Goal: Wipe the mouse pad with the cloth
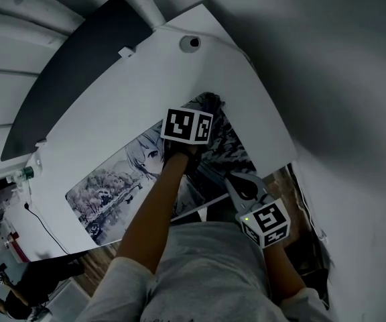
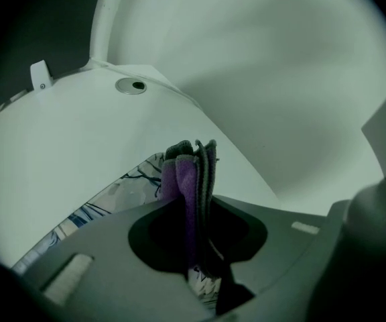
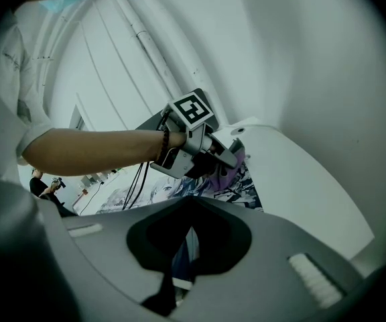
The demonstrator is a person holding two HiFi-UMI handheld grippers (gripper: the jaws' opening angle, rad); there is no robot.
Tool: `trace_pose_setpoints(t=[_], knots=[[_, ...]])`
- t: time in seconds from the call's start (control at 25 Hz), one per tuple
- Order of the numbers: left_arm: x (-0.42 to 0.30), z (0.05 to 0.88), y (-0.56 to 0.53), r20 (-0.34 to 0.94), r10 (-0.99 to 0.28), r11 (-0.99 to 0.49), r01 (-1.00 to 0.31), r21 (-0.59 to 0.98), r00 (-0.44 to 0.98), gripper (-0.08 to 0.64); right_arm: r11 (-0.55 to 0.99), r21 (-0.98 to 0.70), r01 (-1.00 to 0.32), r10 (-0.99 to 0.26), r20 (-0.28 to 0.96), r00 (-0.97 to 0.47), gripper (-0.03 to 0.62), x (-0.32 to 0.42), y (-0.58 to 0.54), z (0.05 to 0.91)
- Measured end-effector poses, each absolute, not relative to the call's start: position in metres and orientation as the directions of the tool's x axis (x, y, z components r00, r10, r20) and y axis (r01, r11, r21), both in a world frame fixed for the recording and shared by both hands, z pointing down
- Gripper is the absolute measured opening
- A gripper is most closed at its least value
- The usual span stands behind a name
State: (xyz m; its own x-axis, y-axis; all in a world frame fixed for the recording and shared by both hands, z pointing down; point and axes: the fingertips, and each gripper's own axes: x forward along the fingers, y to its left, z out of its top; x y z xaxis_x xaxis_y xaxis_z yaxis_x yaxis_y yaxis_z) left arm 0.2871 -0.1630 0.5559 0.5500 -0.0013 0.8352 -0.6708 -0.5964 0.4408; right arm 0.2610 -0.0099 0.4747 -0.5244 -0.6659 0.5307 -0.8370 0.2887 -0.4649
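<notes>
- Head view: the mouse pad [image 1: 112, 186] lay flat on the white bench [image 1: 112, 92]. Its long side ran from near left to far right. The left gripper [image 1: 194, 123] was at the pad's far right end with the cloth [image 1: 210, 102].
- Left gripper view: the fingers pinched the folded purple cloth, which stood up on end.
- Right gripper view: the right gripper's [image 3: 183, 247] fingers were pressed together on nothing and pointed along the pad.

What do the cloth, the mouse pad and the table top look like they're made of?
Cloth: soft napped fabric, likely microfibre, purple and grey; it bunches in fuzzy folds. Mouse pad: thin mat with a matte printed face, probably fabric over rubber; it lies flat without glare. Table: hard, smooth white board, laminate or paint; I cannot tell which.
</notes>
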Motion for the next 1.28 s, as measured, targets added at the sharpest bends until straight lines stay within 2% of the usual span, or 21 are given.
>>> trace_pose_setpoints(t=[0.28, 0.48, 0.68, 0.88, 1.28], knots=[[0.281, 0.548, -0.164, 0.815, -0.042, -0.61, -0.661, 0.438, 0.578, 0.104, 0.299, -0.448, -0.843, -0.665, 0.536, -0.52, 0.008, 0.257, -0.01, 0.471], [0.234, 0.522, -0.158, 0.801, -0.082, -0.611, -0.665, 0.429, 0.593, 0.104, 0.365, -0.432, -0.825, -0.635, 0.532, -0.56, 0.007, 0.231, -0.02, 0.467], [0.145, 0.495, -0.143, 0.789, -0.173, -0.572, -0.712, 0.407, 0.59, 0.104, 0.483, -0.42, -0.769, -0.567, 0.52, -0.639, 0.008, 0.169, -0.029, 0.459], [0.034, 0.489, -0.119, 0.798, -0.268, -0.466, -0.798, 0.383, 0.54, 0.104, 0.603, -0.41, -0.684, -0.468, 0.513, -0.72, 0.006, 0.096, -0.022, 0.452], [-0.188, 0.49, -0.034, 0.828, -0.416, -0.175, -0.927, 0.331, 0.375, 0.104, 0.75, -0.407, -0.522, -0.285, 0.513, -0.81, 0.007, -0.039, 0.02, 0.446]])
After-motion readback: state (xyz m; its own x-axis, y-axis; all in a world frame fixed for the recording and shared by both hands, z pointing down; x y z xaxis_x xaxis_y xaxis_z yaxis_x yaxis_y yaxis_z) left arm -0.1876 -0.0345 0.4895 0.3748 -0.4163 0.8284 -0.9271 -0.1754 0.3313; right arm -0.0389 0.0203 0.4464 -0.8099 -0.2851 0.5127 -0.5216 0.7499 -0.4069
